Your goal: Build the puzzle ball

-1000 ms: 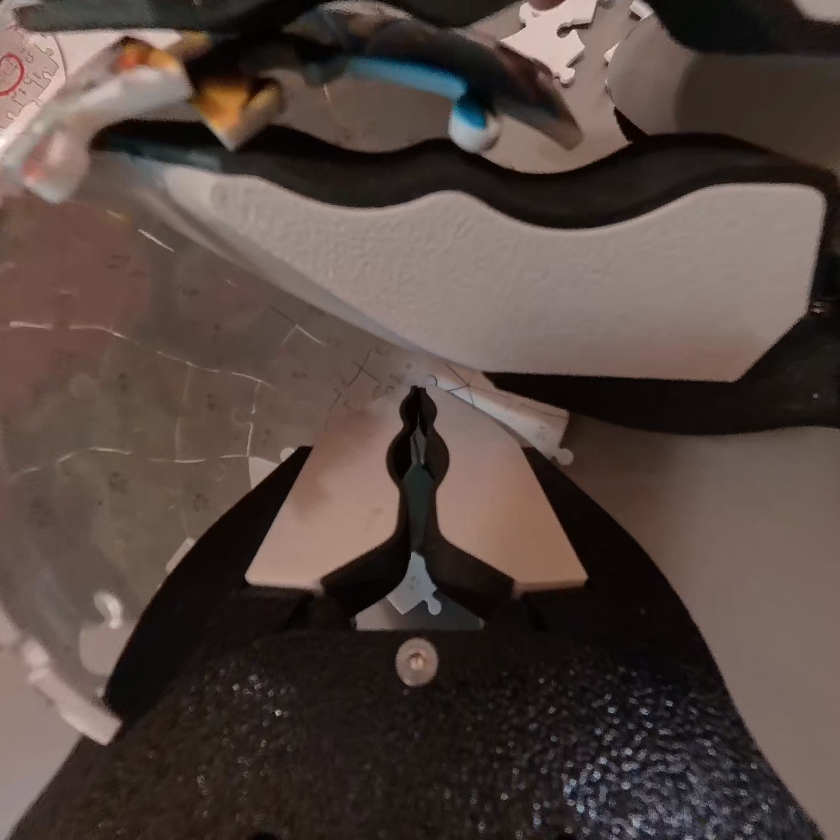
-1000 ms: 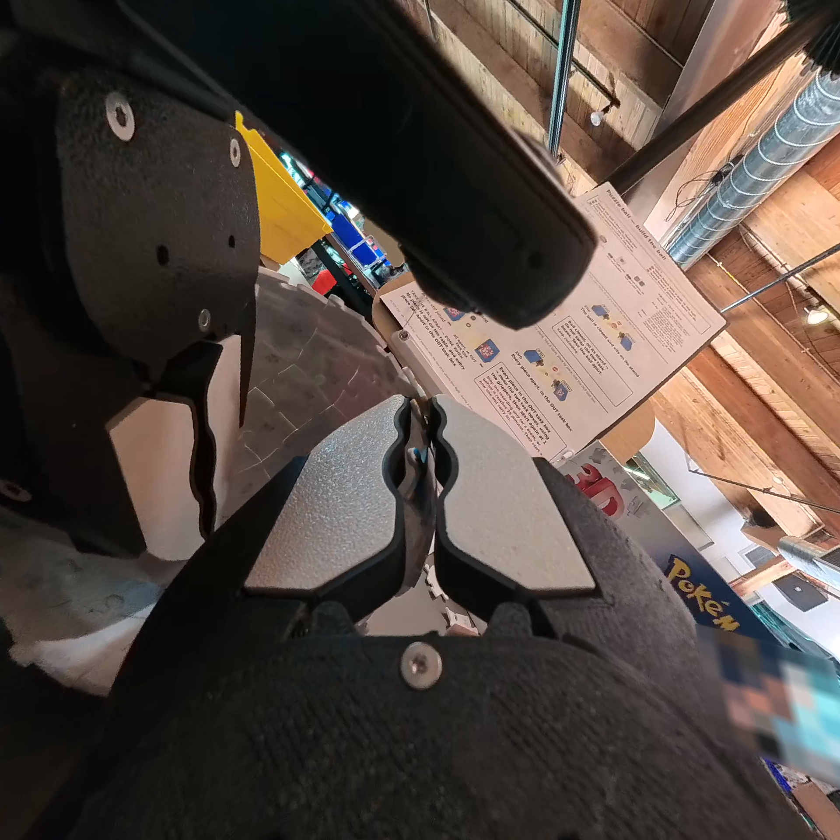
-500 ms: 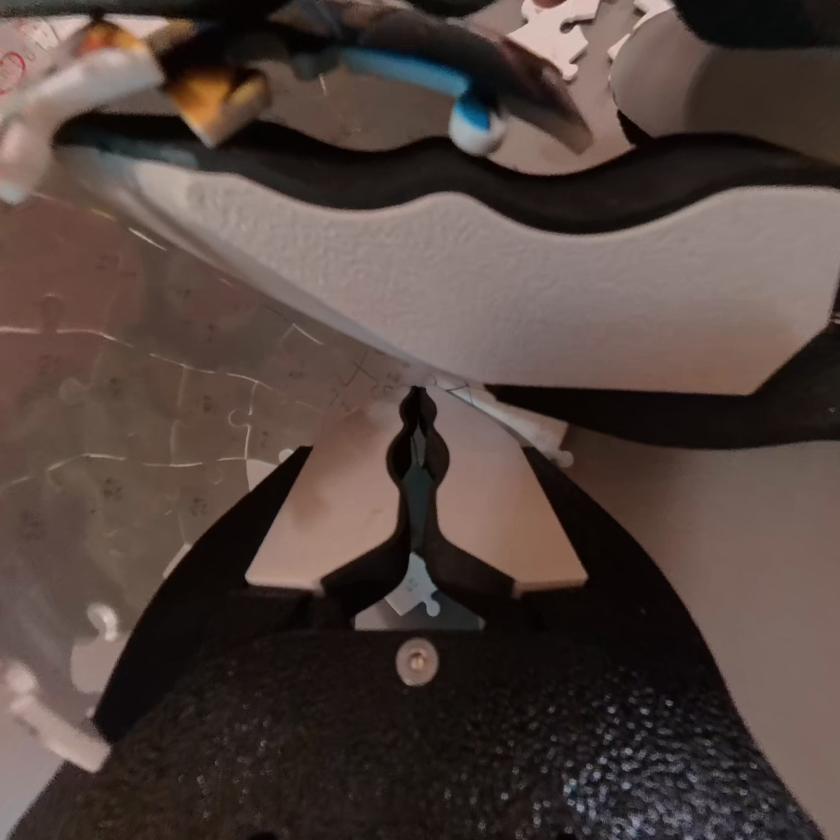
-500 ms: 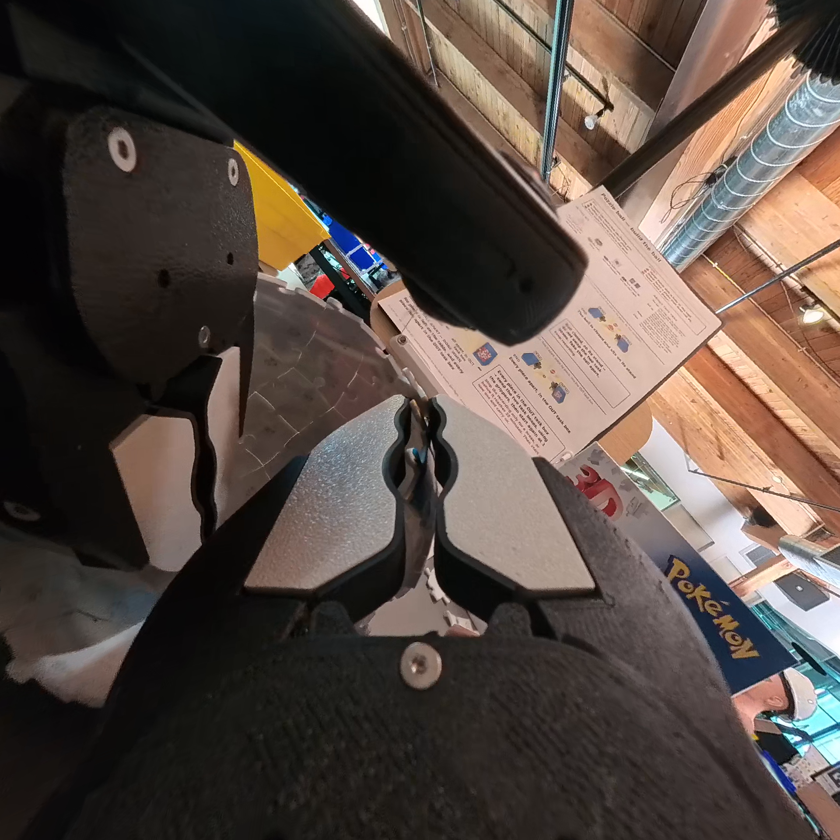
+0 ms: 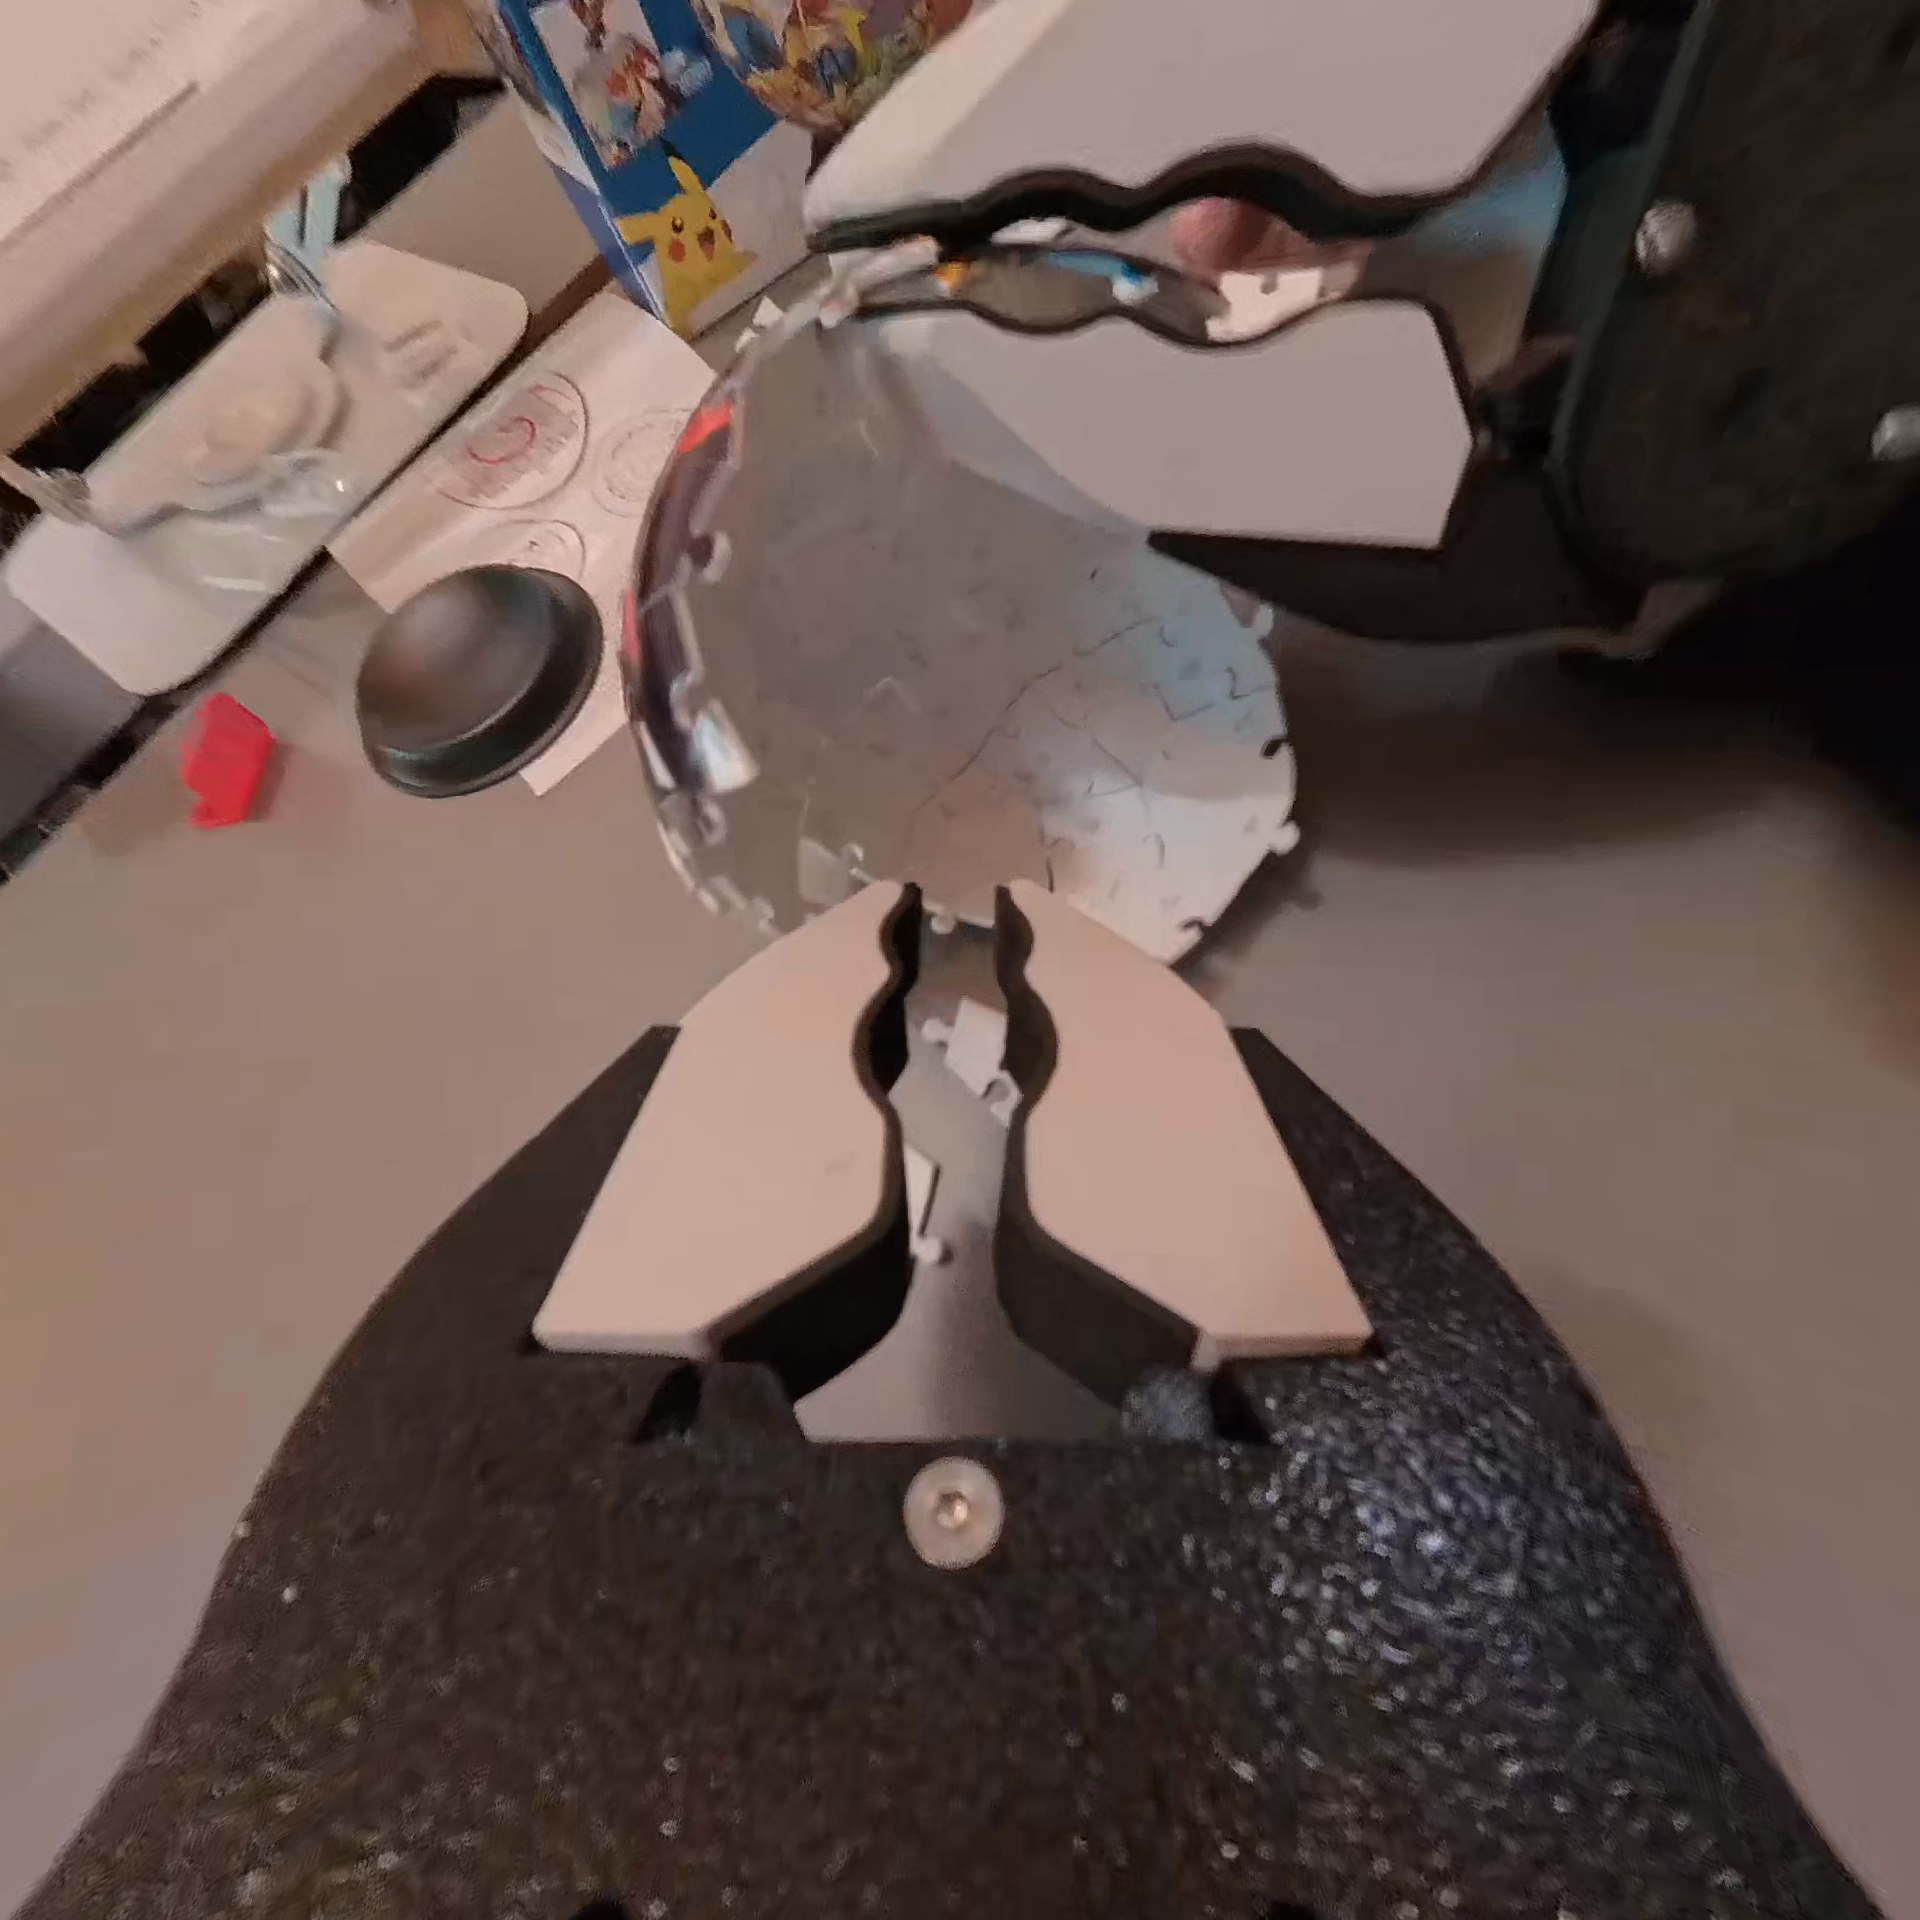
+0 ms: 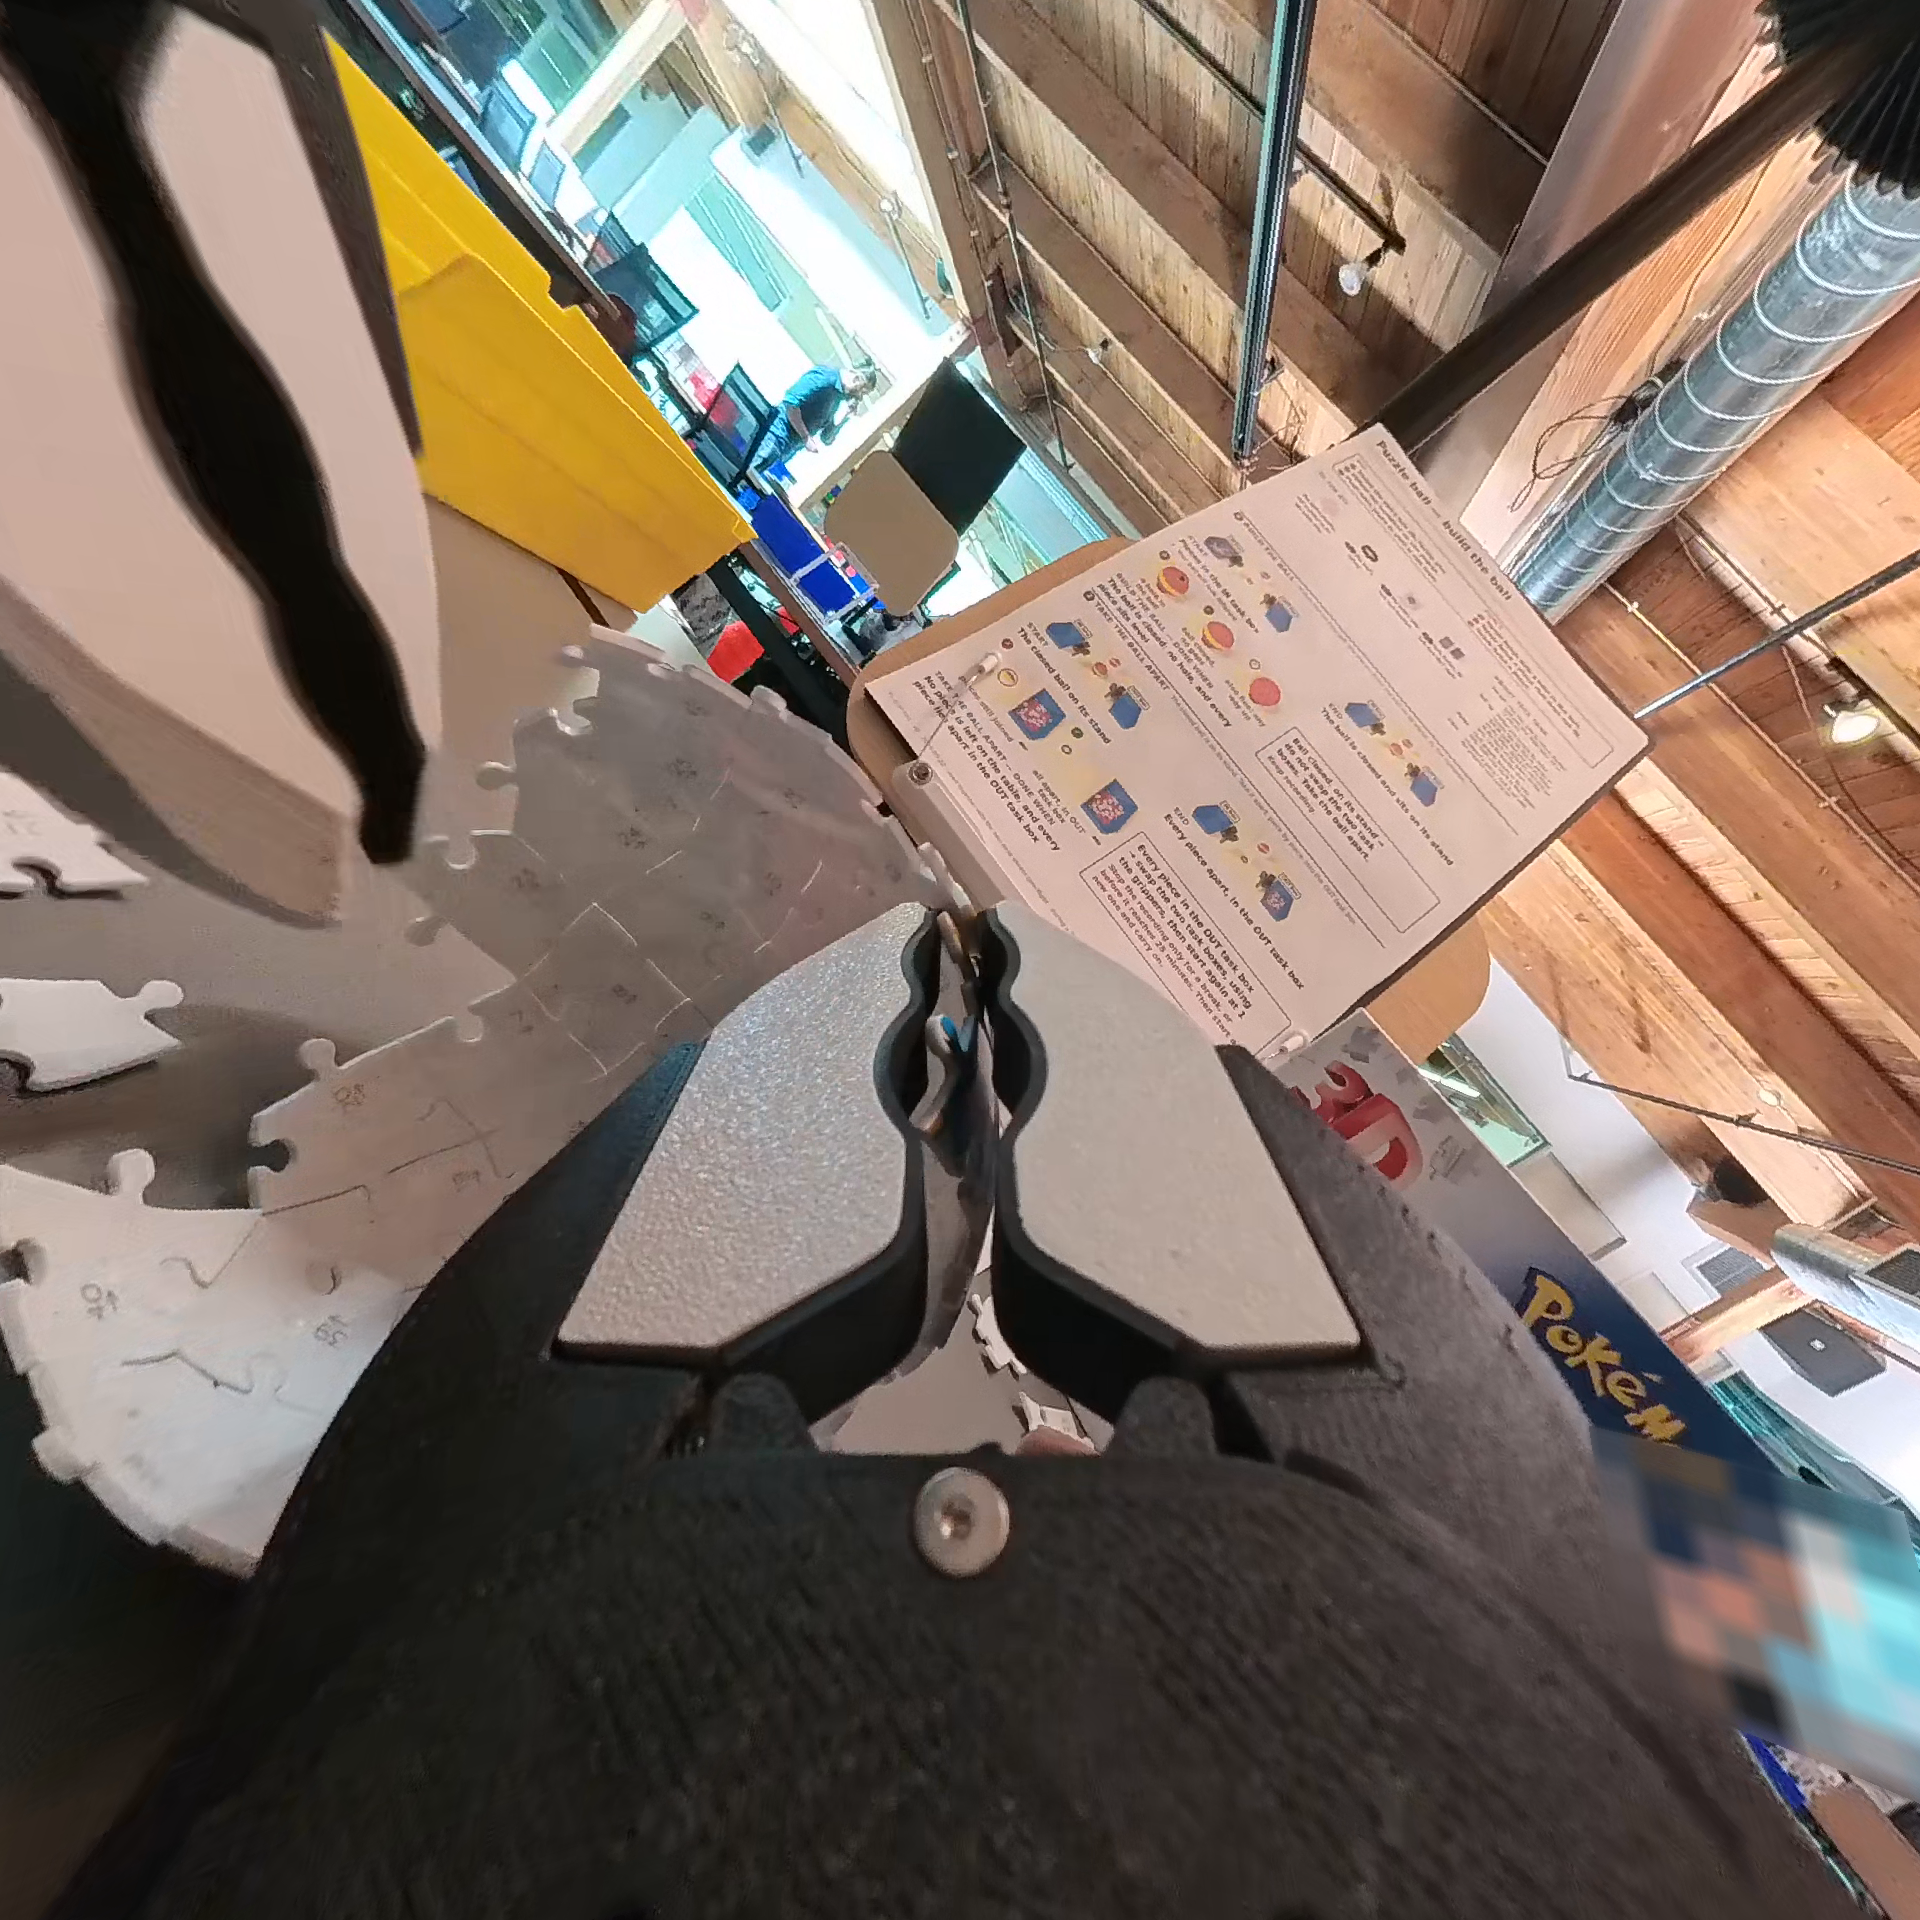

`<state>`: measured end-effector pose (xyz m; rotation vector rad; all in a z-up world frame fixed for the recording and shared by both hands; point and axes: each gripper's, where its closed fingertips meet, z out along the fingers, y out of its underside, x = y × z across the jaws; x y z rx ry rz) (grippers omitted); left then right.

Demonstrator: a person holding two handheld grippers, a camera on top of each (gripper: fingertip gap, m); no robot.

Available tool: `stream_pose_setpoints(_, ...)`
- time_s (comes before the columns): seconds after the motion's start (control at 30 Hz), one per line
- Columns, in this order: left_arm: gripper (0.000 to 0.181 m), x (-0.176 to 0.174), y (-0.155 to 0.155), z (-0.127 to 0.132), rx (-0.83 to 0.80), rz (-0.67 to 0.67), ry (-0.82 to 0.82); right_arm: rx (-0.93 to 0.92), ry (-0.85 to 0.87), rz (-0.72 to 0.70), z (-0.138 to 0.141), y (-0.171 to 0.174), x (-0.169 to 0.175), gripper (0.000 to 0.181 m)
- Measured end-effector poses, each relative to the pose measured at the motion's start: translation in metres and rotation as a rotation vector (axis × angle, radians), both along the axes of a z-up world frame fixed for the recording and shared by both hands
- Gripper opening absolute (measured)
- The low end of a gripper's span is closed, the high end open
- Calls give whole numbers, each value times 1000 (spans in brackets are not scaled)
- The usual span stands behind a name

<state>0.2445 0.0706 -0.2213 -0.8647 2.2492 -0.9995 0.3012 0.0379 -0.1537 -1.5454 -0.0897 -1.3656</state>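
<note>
Two tools in view. My left tool (image 5: 956, 914) stands slightly parted, just off the near rim of the puzzle ball shell (image 5: 935, 665). My right tool (image 6: 961, 925) pinches the shell's far edge, holding it above the surface (image 5: 312, 987).

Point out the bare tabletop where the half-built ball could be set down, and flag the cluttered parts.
Bare grey tabletop runs left of the left gripper, below the red block and black round dish. Another bare stretch lies right of the silver puzzle-ball shell. The far left is crowded: white paper sheets, clear container, blue picture box.
</note>
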Motion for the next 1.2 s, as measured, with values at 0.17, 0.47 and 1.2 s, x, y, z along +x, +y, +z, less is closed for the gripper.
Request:
stream_pose_setpoints(0.17, 32, -22, 11, -30, 100, -182, 38, -2, 0, 1, 0, 0, 1, 7)
stream_pose_setpoints(0.47, 43, -24, 12, -54, 12, -12, 297, 0, 7, -12, -1, -2, 3, 7)
stream_pose_setpoints(1.2, 35, -21, 18, -53, -77, 95, 388, -11, -5, 2, 0, 1, 0, 7)
